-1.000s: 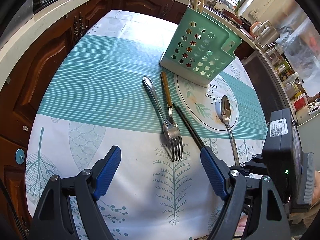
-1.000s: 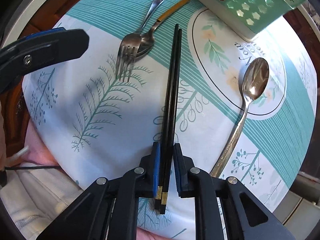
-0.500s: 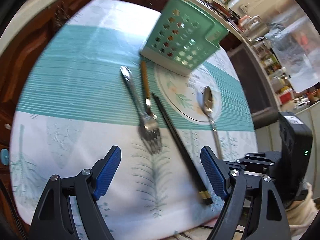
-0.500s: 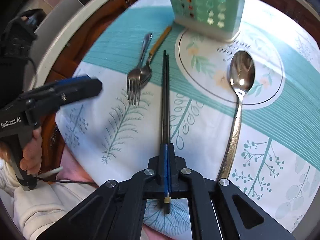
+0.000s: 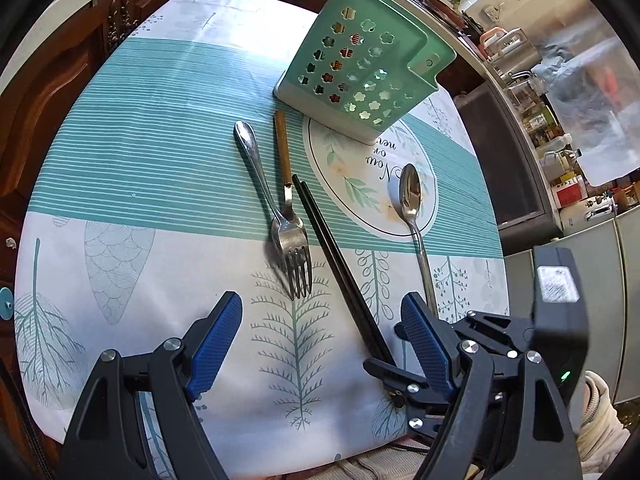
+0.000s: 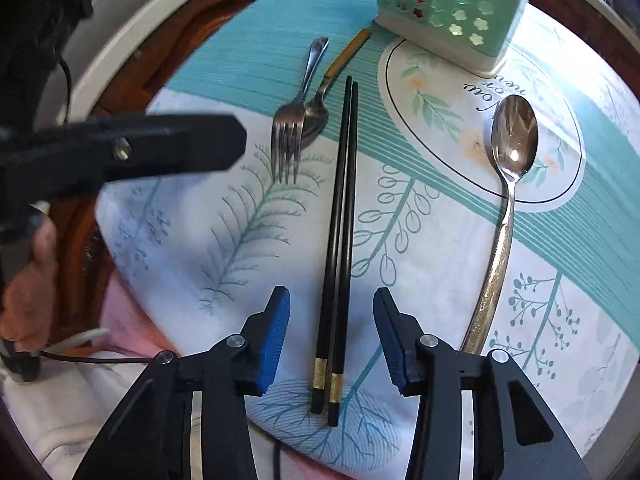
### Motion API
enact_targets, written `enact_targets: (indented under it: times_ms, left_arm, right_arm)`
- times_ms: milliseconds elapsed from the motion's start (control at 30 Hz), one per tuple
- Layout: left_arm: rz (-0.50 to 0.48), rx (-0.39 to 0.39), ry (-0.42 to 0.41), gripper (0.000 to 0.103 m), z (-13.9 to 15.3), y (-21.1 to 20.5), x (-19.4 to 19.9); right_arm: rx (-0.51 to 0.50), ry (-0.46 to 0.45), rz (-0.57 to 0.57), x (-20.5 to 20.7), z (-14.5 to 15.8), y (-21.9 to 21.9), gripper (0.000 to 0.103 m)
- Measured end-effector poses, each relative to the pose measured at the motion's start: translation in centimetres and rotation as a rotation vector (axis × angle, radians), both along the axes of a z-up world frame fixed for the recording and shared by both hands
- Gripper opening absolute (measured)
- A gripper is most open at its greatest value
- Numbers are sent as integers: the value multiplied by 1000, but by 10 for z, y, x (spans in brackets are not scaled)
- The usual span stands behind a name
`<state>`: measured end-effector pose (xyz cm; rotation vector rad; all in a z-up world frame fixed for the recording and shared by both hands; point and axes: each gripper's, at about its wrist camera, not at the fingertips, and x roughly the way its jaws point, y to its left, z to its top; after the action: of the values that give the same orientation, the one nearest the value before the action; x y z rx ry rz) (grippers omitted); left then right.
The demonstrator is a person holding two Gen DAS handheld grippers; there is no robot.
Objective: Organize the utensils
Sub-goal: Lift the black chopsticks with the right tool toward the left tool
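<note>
Now the right claw (image 6: 331, 336), just opening, straddles the chopsticks (image 6: 340, 240) without touching.

Black chopsticks (image 6: 340, 240) with gold bands near their ends lie between the blue ribbed pads (image 6: 276, 336) of the black right gripper (image 6: 330, 336). Beyond the jaws — a silver fork (image 6: 288, 136), a spoon with a tan handle (image 6: 348, 54), a silver spoon (image 6: 512, 152). Mint-green holder (image 6: 448, 4) with flower-shaped holes. Tablecloth (image 6: 248, 216): white with teal fern and leaf prints, plus a teal band of fine white stripes — and a white medallion with script.
</note>
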<state>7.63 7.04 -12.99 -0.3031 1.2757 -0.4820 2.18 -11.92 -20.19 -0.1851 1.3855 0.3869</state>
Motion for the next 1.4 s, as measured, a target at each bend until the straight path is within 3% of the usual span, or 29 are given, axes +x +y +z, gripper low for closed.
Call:
enact_targets:
  times_ms: [33, 100, 267, 333, 467, 633, 900, 1400]
  left_arm:
    - [1, 0, 2, 79, 0, 1, 0]
    - [6, -8, 10, 79, 0, 5, 0]
    - [11, -44, 36, 79, -3, 10, -1]
    - [14, -56, 47, 79, -5, 12, -2]
    - [14, -64, 73, 79, -10, 10, -2]
    - [-7, -119, 166, 79, -27, 1, 1]
    - [-46, -198, 284, 79, -52, -34, 4]
    - [88, -450, 443, 77, -86, -56, 15]
  right_arm:
    - [-17, 6, 3, 0, -3, 2, 28]
    - [-54, -10, 17, -2, -4, 5, 23]
    - [-99, -26, 41, -6, -4, 10, 21]
    - [-124, -46, 52, -8, -3, 12, 13]
    - [-100, -58, 21, -11, -4, 9, 12]
    - [-5, -55, -40, -11, 4, -26, 12]
    - [56, -60, -96, -4, 12, -57, 12]
    - [81, -52, -132, -8, 31, -60, 12]
